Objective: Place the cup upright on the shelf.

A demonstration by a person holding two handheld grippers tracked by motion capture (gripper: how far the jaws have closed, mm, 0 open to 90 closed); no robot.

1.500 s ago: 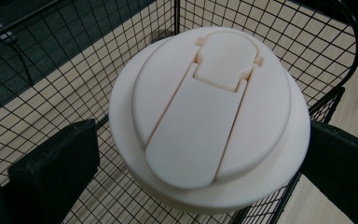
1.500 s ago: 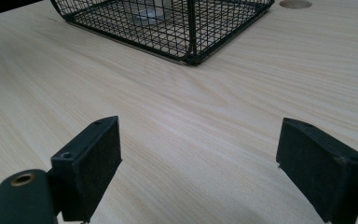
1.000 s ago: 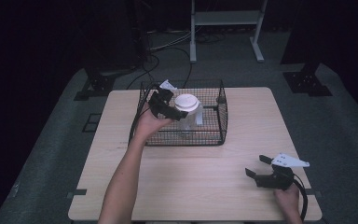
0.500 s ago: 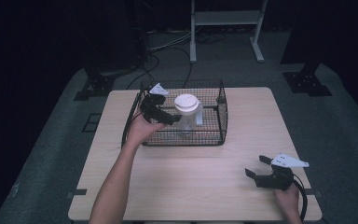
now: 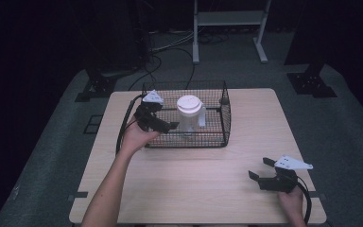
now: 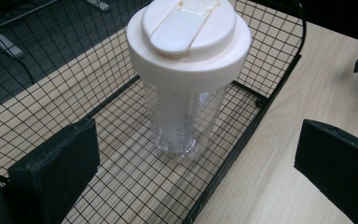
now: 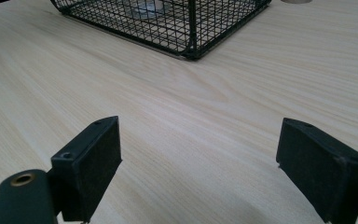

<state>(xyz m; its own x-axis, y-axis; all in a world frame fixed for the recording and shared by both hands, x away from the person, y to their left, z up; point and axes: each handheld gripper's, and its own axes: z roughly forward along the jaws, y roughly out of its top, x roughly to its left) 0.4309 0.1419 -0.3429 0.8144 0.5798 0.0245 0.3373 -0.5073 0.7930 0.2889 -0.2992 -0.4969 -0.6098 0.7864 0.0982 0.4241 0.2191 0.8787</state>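
The clear shaker bottle [image 5: 189,116] with its cream lid stands upright inside the wire basket [image 5: 224,124] at upper centre, seemingly placed already. The left gripper [image 5: 163,124] hovers just left of it, fingers spread and empty (likely letting go done). The right gripper [image 5: 261,174] rests at lower right on the worktop [image 5: 194,175], fingers spread.

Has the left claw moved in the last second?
Yes. The left claw has pulled back leftward from the bottle toward the wire basket's left edge, open and empty.

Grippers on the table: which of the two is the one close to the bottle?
The left gripper, at the wire basket beside the lidded bottle, its fingers apart. The right gripper sits at the table's near corner, away from it.
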